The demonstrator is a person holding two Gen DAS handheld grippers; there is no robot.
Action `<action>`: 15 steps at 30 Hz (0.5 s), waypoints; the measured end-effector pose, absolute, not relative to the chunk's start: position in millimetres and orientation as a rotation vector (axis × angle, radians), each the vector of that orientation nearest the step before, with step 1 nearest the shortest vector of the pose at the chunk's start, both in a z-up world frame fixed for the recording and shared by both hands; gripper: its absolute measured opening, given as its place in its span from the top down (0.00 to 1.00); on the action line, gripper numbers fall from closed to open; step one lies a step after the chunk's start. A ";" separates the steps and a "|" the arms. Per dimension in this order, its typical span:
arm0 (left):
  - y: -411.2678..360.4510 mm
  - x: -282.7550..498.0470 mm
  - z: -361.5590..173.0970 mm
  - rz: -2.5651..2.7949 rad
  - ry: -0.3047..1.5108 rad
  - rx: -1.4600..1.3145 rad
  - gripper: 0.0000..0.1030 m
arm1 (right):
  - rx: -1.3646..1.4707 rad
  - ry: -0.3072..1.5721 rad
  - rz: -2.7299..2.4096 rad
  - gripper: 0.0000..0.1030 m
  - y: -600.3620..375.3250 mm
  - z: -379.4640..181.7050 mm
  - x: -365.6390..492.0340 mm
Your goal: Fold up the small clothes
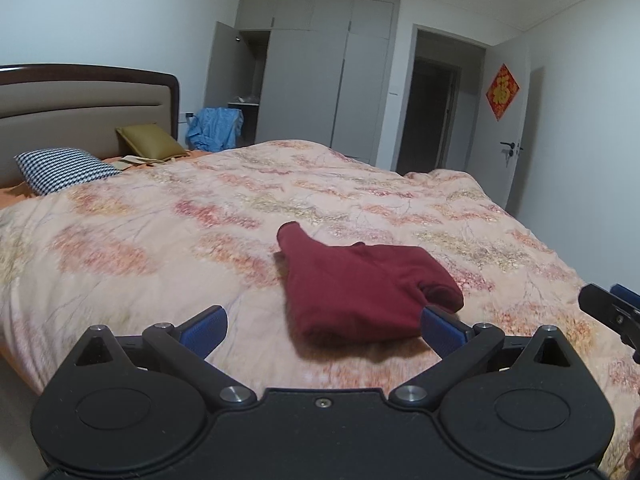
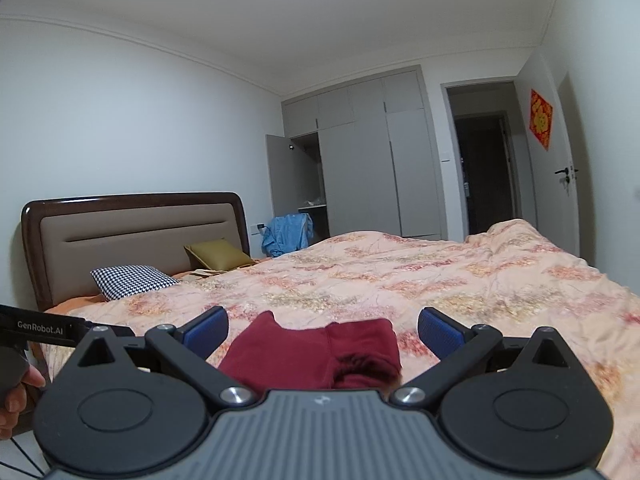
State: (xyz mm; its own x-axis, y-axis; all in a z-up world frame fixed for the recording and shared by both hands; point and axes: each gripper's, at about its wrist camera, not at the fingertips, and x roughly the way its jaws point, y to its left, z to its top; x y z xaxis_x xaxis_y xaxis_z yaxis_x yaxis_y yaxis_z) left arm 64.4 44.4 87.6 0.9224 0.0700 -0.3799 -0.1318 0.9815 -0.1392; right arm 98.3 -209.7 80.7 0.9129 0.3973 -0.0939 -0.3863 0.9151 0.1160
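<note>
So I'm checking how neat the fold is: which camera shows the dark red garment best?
The left wrist view: the dark red garment lies whole on the quilt, a sleeve sticking out at its far left corner. In the right wrist view its near part is hidden behind the gripper body.

Your left claw (image 1: 323,330) has a matte black housing with two round caps, triangular cut-outs, silver pivot screws and one small screw at the centre edge; its fingertips (image 1: 206,330) carry ribbed blue pads. Your right claw (image 2: 323,332) is built the same — black linkages, silver pivots, blue pads (image 2: 440,332) — but its middle plate is ribbed grey with a small logo. From the right wrist view your left claw's black side reads "GenRobot.AI" in white, bare skin showing beneath it
</note>
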 end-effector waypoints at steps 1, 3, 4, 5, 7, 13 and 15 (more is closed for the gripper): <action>42.8 58.3 82.8 0.111 0.381 -0.162 0.01 | 0.096 0.115 0.400 0.00 -210.7 77.1 92.0; 38.9 47.4 72.3 0.121 0.378 -0.146 0.01 | 0.095 0.101 0.387 0.00 -211.3 69.9 78.8; 37.2 42.8 66.9 0.128 0.380 -0.140 0.01 | 0.091 0.093 0.378 0.00 -211.1 66.1 72.9; 36.4 38.7 61.3 0.134 0.379 -0.137 0.01 | 0.085 0.085 0.367 0.00 -210.8 62.7 66.0; 35.5 31.3 50.6 0.144 0.369 -0.134 0.01 | 0.072 0.077 0.342 0.00 -210.1 54.5 58.0; 39.7 26.3 26.8 0.172 0.376 -0.140 0.01 | 0.040 0.073 0.281 0.00 -206.2 28.6 46.5; 41.9 26.2 22.0 0.182 0.385 -0.133 0.01 | 0.035 0.082 0.269 0.00 -203.9 21.1 45.1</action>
